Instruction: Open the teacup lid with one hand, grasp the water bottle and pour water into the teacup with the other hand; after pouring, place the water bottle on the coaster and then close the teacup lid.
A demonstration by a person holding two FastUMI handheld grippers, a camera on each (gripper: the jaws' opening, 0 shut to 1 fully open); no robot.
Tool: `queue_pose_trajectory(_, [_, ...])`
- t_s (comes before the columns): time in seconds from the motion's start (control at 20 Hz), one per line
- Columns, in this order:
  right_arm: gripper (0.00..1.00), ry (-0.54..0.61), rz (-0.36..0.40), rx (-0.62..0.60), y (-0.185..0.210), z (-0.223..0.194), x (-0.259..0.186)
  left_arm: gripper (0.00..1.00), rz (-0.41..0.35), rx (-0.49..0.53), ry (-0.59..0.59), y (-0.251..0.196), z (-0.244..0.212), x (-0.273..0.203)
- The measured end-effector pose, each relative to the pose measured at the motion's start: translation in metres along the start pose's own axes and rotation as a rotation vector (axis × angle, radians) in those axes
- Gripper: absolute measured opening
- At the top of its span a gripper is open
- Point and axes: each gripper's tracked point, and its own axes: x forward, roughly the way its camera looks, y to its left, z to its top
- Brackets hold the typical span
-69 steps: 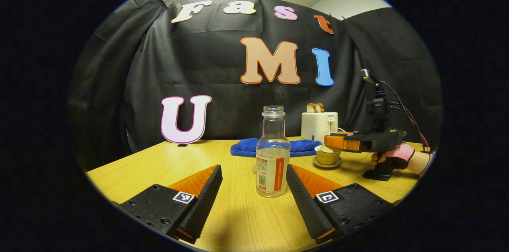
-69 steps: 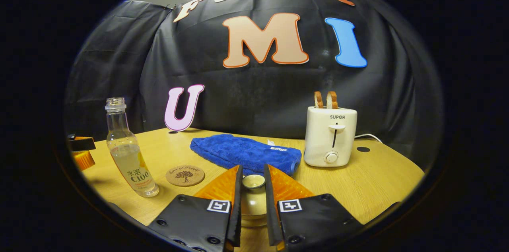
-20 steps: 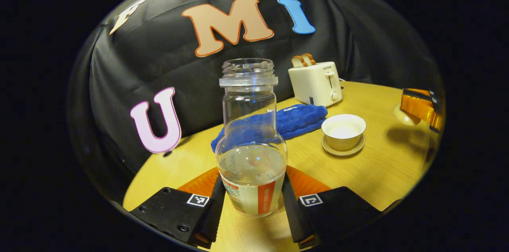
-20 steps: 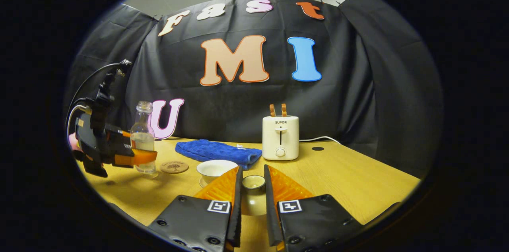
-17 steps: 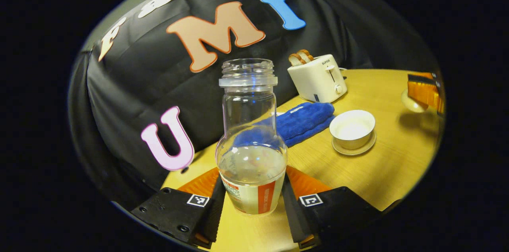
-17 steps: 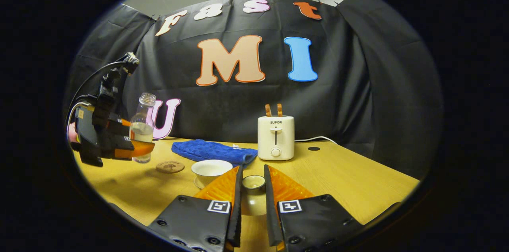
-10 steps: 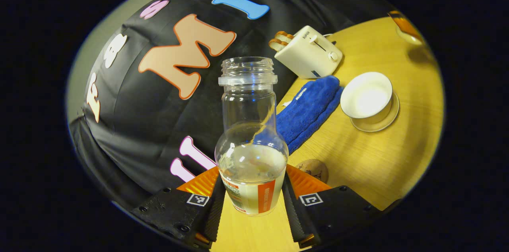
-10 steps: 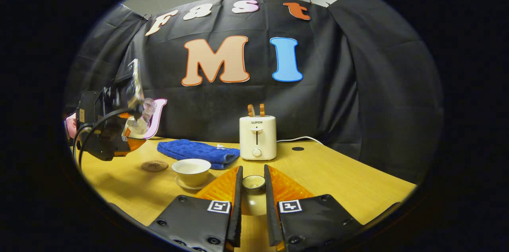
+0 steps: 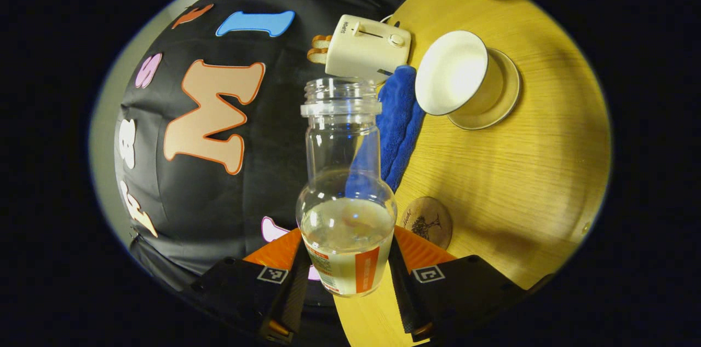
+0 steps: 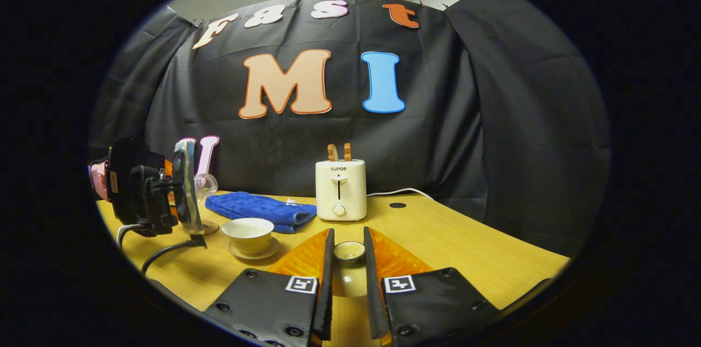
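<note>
Water bottle [image 9: 346,210] at lower centre of the left gripper view, clamped between both fingers of the left gripper [image 9: 345,281] and tipped far over, neck aimed toward the uncovered teacup [image 9: 455,74] at upper right. No stream visible; pouring judged about to begin. Teacup lid [image 10: 349,253] at lower centre of the right gripper view, pinched by the right gripper [image 10: 346,281], so the lid step looks done. Left: pouring, setting the bottle on the coaster [image 9: 427,221] at lower right, recapping.
</note>
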Motion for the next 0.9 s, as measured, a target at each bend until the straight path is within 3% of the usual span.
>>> queue_pose_trajectory(0.6, [0.29, 0.0, 0.0, 0.001, 0.0, 0.0, 0.001, 0.67, 0.035, 0.272, 0.021, 0.005, 0.004, 0.013])
queue_pose_trajectory(0.9, [0.3, 0.0, 0.003, 0.0, 0.0, -0.001, 0.001, 0.67, 0.047, 0.35, 0.019, 0.01, 0.007, 0.013])
